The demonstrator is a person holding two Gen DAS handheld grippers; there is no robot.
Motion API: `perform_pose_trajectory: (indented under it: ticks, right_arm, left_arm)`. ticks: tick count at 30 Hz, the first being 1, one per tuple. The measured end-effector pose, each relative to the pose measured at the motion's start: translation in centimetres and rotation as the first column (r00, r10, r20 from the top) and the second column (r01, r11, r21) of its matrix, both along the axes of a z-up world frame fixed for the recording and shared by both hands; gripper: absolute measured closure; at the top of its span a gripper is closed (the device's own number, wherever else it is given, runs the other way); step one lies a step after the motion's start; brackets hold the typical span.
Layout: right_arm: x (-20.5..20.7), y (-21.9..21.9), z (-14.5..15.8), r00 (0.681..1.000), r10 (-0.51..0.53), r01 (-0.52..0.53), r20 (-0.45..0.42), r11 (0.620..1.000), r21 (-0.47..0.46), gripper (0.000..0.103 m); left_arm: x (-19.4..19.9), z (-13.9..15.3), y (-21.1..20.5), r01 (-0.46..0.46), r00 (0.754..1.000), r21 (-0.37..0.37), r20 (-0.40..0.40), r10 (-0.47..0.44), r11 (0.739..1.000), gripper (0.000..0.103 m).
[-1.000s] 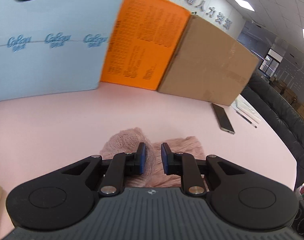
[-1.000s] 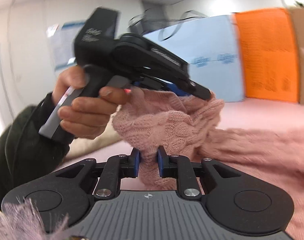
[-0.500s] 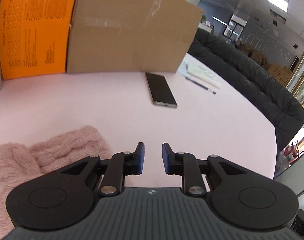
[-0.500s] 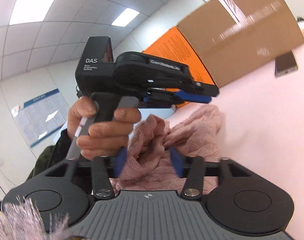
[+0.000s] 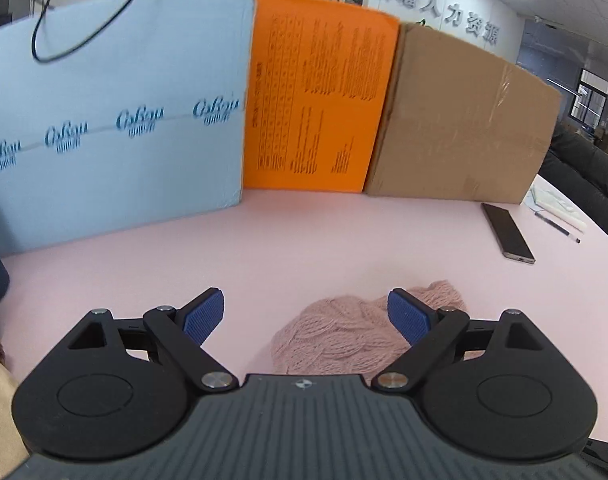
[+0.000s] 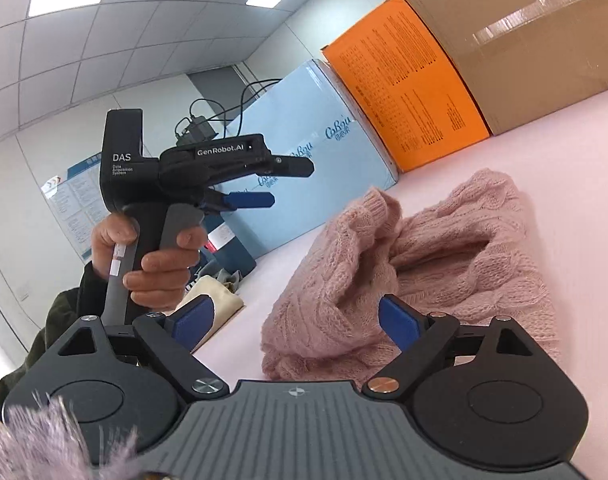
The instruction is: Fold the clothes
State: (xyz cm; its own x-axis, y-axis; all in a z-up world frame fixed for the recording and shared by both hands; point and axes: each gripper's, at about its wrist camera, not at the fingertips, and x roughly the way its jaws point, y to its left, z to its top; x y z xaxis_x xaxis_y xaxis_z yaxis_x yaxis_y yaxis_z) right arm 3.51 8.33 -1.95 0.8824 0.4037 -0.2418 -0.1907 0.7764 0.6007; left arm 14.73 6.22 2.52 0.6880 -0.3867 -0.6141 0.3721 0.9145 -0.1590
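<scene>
A pink cable-knit sweater [image 6: 424, 264] lies bunched on the pink table [image 6: 564, 136]. In the left wrist view the sweater [image 5: 344, 332] shows just ahead of my right fingertip. My left gripper [image 5: 306, 314] is open and empty, above the table and left of the sweater. My right gripper [image 6: 295, 322] is open and empty, with the sweater's near edge between and beyond its fingers. The left gripper [image 6: 263, 184] also shows in the right wrist view, held in a hand up and left of the sweater.
A blue foam board [image 5: 115, 128], an orange box [image 5: 316, 100] and a cardboard box [image 5: 460, 120] stand along the table's back. A phone [image 5: 508, 232] and a pen [image 5: 556, 222] lie at the right. Beige cloth [image 6: 215, 300] lies left of the sweater.
Both grippers have opened and let go of the sweater, which now lies on the table. The left gripper has swung back towards the boxes and away from the sweater.
</scene>
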Motion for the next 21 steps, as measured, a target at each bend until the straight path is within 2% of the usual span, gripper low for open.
perform_pose_trajectory:
  ticks: [4, 7, 8, 9, 10, 11, 14, 17, 21]
  right_arm:
    - [0.6, 0.1, -0.7, 1.0, -0.016, 0.017, -0.026, 0.999, 0.045, 0.014]
    - [1.3, 0.0, -1.0, 0.999, -0.013, 0.016, -0.044, 0.998, 0.068, 0.015]
    - [1.4, 0.0, -1.0, 0.999, -0.009, 0.012, -0.041, 0.998, 0.066, 0.022]
    - [1.5, 0.1, -1.0, 0.999, 0.0, 0.003, -0.04, 0.998, 0.067, 0.031]
    - [1.8, 0.1, -1.0, 0.999, 0.018, -0.015, -0.048, 0.997, 0.072, 0.064]
    - [2.2, 0.1, -1.1, 0.998, 0.036, -0.031, -0.06, 0.997, 0.077, 0.091]
    - [2.7, 0.2, -1.1, 0.997, 0.065, -0.06, -0.05, 0.994, 0.091, 0.091]
    - [1.9, 0.3, -0.2, 0.997, 0.082, -0.082, 0.006, 0.992, 0.094, 0.091]
    - [-0.4, -0.8, 1.2, 0.996, 0.064, -0.07, 0.064, 0.994, 0.087, 0.091]
  left_arm:
    - [3.0, -3.7, -1.4, 0.008, 0.993, -0.048, -0.113, -0.014, 0.999, 0.015]
    - [3.8, -5.1, -1.4, 0.007, 0.991, -0.123, -0.129, -0.023, 0.992, 0.015]
    - [3.8, -5.3, -1.4, 0.008, 0.992, -0.152, -0.123, -0.027, 0.988, 0.029]
    - [3.7, -5.2, -1.4, 0.02, 0.992, -0.168, -0.12, -0.041, 0.986, 0.057]
    - [3.5, -5.2, -1.4, 0.032, 0.992, -0.184, -0.117, -0.054, 0.982, 0.068]
    - [3.3, -5.0, -1.4, 0.043, 0.991, -0.194, -0.114, -0.066, 0.98, 0.076]
    - [2.4, -4.2, -1.4, 0.08, 0.991, -0.232, -0.085, -0.102, 0.969, 0.08]
    - [1.7, -2.6, -1.5, 0.102, 0.99, -0.294, -0.059, -0.125, 0.95, 0.08]
    - [0.8, -1.3, -3.8, 0.135, 0.988, -0.295, -0.036, -0.152, 0.946, 0.08]
